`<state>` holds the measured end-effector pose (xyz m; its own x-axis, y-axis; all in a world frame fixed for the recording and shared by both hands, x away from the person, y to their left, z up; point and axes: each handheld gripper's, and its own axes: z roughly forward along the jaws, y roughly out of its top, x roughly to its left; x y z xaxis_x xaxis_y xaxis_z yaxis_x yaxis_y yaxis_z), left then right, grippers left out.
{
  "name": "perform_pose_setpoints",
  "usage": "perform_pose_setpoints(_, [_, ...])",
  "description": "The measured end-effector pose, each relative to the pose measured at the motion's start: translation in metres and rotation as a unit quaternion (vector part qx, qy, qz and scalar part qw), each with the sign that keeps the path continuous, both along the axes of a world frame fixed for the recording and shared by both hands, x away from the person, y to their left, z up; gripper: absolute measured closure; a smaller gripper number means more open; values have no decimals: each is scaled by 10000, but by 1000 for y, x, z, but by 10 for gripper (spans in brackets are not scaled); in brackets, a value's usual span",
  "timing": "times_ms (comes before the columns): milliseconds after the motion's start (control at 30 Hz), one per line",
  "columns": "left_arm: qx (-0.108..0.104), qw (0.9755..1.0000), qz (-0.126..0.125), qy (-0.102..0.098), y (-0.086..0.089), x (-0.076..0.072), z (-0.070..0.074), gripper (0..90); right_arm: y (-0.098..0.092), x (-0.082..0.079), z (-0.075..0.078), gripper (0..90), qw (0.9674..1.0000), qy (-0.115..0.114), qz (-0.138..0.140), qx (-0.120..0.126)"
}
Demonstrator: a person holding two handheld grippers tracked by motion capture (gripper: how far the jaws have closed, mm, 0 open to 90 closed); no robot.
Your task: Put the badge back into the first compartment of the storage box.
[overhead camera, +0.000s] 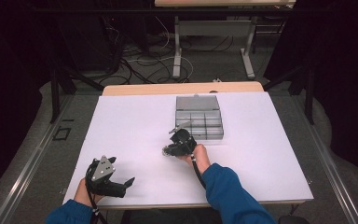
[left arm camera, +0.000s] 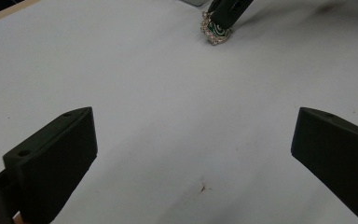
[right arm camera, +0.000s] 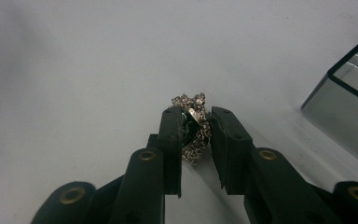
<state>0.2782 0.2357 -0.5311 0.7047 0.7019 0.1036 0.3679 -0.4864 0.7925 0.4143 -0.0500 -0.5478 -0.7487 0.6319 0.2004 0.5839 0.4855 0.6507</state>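
Observation:
A small silvery jewelled ornament with a dark green centre [right arm camera: 192, 103] sits pinched between the two black jaws of my right gripper [right arm camera: 196, 127], low over the white table. In the high view the right gripper [overhead camera: 168, 150] is at mid-table, just in front of and left of the box, with the ornament [overhead camera: 166, 150] at its tips. The left gripper view catches the ornament [left arm camera: 216, 33] held by the right gripper [left arm camera: 226, 9] far ahead. My left gripper [overhead camera: 122, 171] rests near the front left edge, and its jaws [left arm camera: 193, 126] stand wide open with nothing between them.
A clear grey compartment box [overhead camera: 199, 117] with its lid folded back stands on the white table [overhead camera: 135, 126] behind centre; its corner [right arm camera: 349, 93] lies right of the right gripper. A small brown mark [left arm camera: 203, 187] spots the tabletop. Cables and desk legs lie on the floor beyond.

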Motion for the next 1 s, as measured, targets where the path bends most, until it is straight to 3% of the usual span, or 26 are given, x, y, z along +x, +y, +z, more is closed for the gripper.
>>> perform_pose_setpoints(100, [1, 10000, 4, -1, 0, 0, 0, 5, 0, 1, 0, 766, 10000, -61, 34, 49])
perform_pose_setpoints(133, [3, 10000, 2, 0, 0, 0, 0, 5, -1, 0, 1, 783, 9999, 62, -14, 106])
perform_pose_setpoints(467, [10, 10000, -9, 10, 0, 0, 0, 5, -2, -4, 5, 878, 9993, 66, 117, 351])
perform_pose_setpoints(600, [10, 10000, -13, 4, 1, 0, 0, 5, 0, -7, 7, 884, 9994, 101, 169, 302])
perform_pose_setpoints(1000, [9, 10000, -16, 3, 1, 0, 0, 5, -7, -13, 17, 885, 9992, -165, 36, 367])
